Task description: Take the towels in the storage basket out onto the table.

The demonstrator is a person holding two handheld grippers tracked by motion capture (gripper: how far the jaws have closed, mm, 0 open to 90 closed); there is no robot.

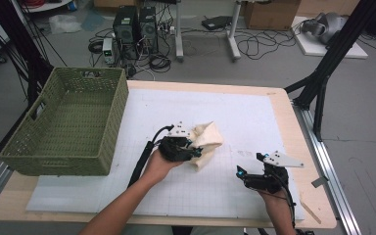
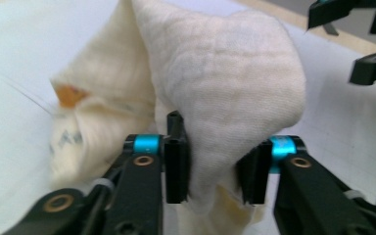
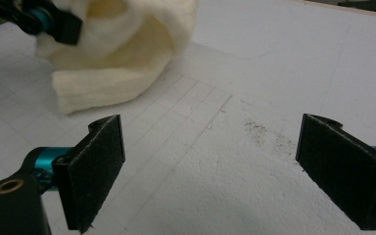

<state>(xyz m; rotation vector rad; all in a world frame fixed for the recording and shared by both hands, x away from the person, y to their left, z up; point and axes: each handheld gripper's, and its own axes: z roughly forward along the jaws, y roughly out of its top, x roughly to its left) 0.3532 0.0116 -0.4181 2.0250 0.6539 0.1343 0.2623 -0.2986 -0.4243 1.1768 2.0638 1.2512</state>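
Near the middle of the surface (image 1: 254, 112), your left gripper (image 2: 214, 169) pinches a fold of the cream cloth (image 2: 225, 78): soft, light, floppy. Grip bunched layers; your right gripper (image 3: 210, 166) waits wide open, empty.

The right gripper (image 3: 210, 171) hung over the white gridded mat (image 3: 254, 78) with its two black jaws spread wide and nothing between them. Farther off lay a cream cloth (image 3: 122, 63), bunched and ribbed at its edge, where the other gripper (image 3: 49, 22) met it.
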